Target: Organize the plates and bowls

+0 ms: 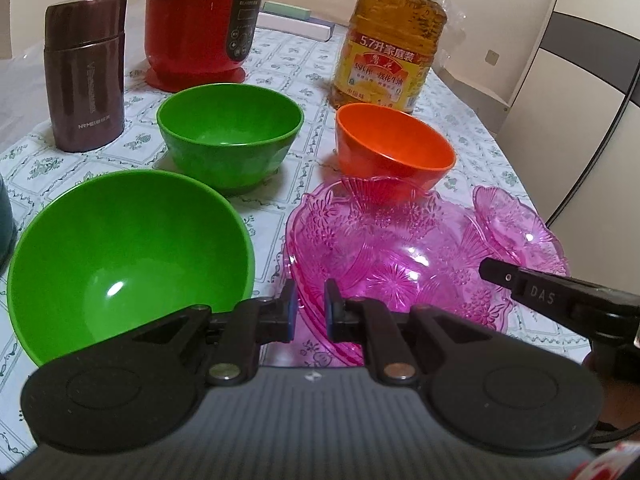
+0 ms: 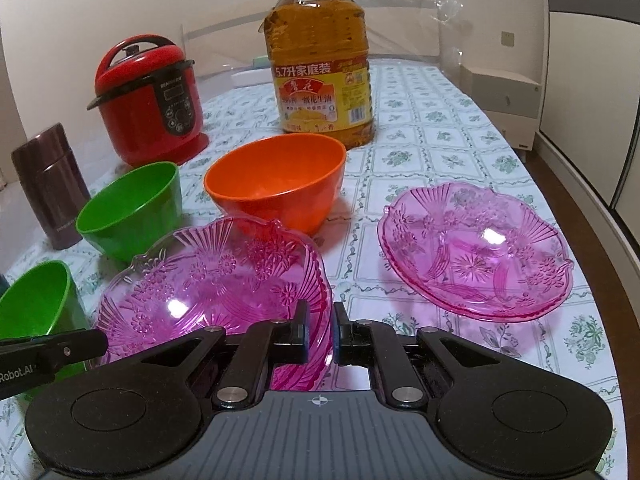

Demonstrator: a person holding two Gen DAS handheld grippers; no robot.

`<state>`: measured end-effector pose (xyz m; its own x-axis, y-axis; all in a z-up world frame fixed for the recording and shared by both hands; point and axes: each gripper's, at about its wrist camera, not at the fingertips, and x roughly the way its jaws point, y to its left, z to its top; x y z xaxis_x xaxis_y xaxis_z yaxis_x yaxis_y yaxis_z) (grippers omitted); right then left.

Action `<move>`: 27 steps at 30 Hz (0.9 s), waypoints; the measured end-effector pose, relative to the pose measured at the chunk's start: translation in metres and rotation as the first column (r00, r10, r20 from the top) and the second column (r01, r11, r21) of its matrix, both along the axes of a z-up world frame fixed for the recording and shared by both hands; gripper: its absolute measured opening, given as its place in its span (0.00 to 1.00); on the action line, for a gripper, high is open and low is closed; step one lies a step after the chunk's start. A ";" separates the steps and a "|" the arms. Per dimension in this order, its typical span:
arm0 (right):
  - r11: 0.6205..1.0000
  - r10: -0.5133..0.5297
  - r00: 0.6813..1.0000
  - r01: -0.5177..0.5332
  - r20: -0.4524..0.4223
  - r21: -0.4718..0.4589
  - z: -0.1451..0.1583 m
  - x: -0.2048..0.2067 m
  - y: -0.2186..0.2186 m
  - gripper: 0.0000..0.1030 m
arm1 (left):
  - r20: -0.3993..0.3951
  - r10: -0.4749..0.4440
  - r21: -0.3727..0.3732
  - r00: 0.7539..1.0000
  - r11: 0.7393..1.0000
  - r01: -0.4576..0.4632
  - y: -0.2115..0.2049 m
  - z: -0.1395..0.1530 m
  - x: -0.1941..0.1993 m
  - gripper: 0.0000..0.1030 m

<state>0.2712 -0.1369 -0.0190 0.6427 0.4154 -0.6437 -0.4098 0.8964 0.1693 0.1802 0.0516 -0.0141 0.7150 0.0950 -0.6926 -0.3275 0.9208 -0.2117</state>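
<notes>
Pink plate [image 2: 208, 280] rim — between right tongs [image 2: 320, 334].

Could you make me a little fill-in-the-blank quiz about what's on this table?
1. The bowl right in front of the oil bottle is coloured ____.
2. The number of green bowls on the table is ____.
3. The two see-through plates, one near and one further right, are coloured ____.
4. The cooker beside the brown flask is coloured ____.

Missing words: orange, two, pink, red.
</notes>
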 end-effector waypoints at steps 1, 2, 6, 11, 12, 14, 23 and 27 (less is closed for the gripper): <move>1.000 0.001 1.000 -0.001 0.002 -0.002 -0.001 0.000 0.000 0.10 | 0.001 -0.001 0.000 1.000 1.000 0.001 0.000 0.000 0.000 0.12; 1.000 0.001 1.000 -0.001 0.002 -0.003 -0.002 0.001 0.000 0.10 | 0.001 -0.003 0.002 1.000 1.000 0.003 -0.001 0.000 0.000 0.12; 1.000 -0.005 1.000 0.005 -0.005 -0.006 -0.007 0.002 0.000 0.10 | 0.001 -0.007 0.010 1.000 1.000 0.007 -0.002 -0.001 0.002 0.12; 1.000 -0.003 1.000 0.003 0.025 -0.017 -0.009 0.000 0.002 0.21 | 0.010 -0.020 0.033 1.000 0.999 0.020 -0.009 0.002 0.001 0.29; 1.000 0.004 1.000 -0.004 0.024 -0.001 -0.010 -0.001 0.000 0.35 | 0.017 -0.026 0.040 1.000 0.999 0.026 -0.011 0.004 -0.001 0.29; 0.999 0.010 1.000 -0.011 0.015 0.031 -0.008 -0.002 -0.003 0.46 | 0.029 -0.028 0.037 0.999 0.999 0.027 -0.013 0.006 -0.004 0.29; 0.992 -0.069 0.998 0.070 -0.012 0.103 0.009 -0.034 -0.030 0.46 | 0.062 -0.042 0.013 0.997 0.999 0.041 -0.023 0.022 -0.029 0.30; 0.990 -0.111 0.993 0.114 -0.042 0.087 0.015 -0.054 -0.041 0.46 | 0.063 -0.063 0.000 0.996 0.998 0.063 -0.031 0.028 -0.040 0.30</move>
